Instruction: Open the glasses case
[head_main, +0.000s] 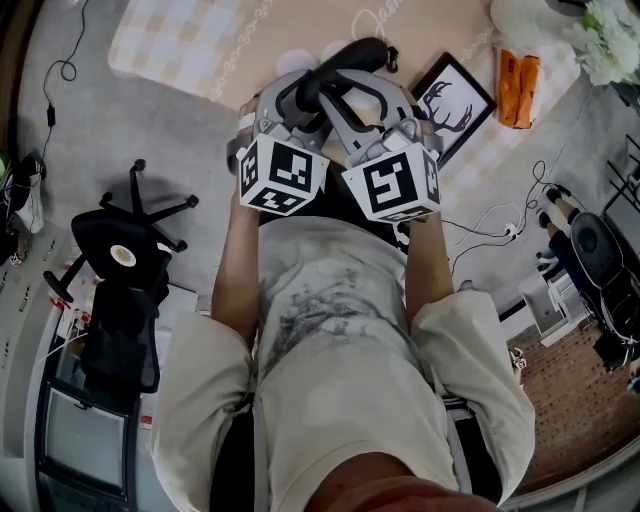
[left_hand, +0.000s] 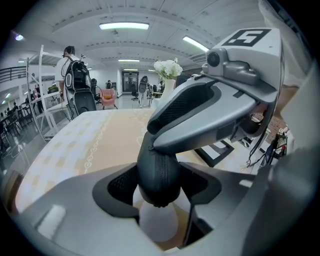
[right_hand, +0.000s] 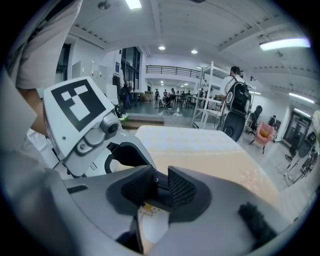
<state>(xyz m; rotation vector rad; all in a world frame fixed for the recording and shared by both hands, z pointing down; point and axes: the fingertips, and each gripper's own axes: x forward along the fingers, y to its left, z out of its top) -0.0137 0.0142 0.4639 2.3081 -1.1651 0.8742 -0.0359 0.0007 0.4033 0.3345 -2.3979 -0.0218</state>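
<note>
The black, fine-weave zippered glasses case (left_hand: 159, 172) fills the centre of the left gripper view. It sits between the black ribbed pads (left_hand: 119, 184) of the matte grey left gripper (left_hand: 160, 184). The right gripper (right_hand: 159, 189) has the same grey body and black pads. Each marker cube (head_main: 282, 175) is white with black squares. The worktop (head_main: 200, 45) cloth is peach with pale yellow checks and a white scroll border. At the head view's upper right are a black-framed white picture of a black antlered head (head_main: 455, 98) and an orange packet (head_main: 518, 88).
</note>
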